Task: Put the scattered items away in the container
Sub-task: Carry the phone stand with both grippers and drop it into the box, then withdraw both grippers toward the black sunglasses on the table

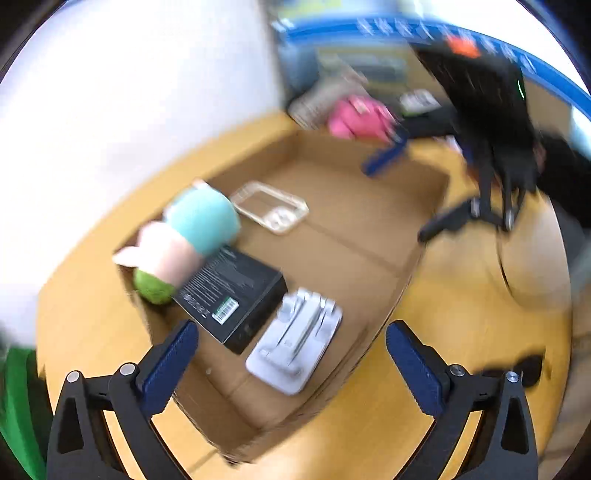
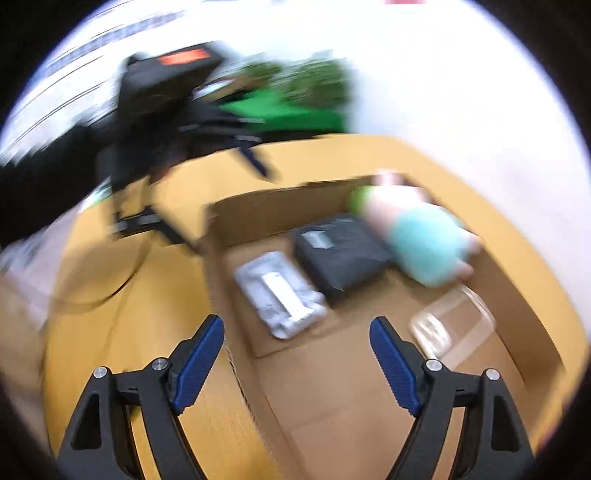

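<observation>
Cardboard box (image 1: pixel 369 229) sits open on the wooden table (image 1: pixel 461 332), below both empty, wide-jawed grippers, left (image 1: pixel 291 363) and right (image 2: pixel 297 354). Inside it, nearest, lie a white packet (image 1: pixel 295 339) and black box (image 1: pixel 236 291); farther in, a blurred plush toy (image 1: pixel 184 236) and clear case (image 1: pixel 271 206).

Brown cardboard box (image 1: pixel 369 229), black box (image 1: pixel 236 295) with white print, teal-pink-green plush toy (image 1: pixel 184 236), clear case (image 1: pixel 269 206), yellow-tan table (image 1: pixel 461 350).

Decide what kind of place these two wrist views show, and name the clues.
Probably an office or lab room, though blur limits certainty: a wood-topped table bearing an open cardboard box of oddments, a plain white wall behind, and a blue-edged board beyond.
</observation>
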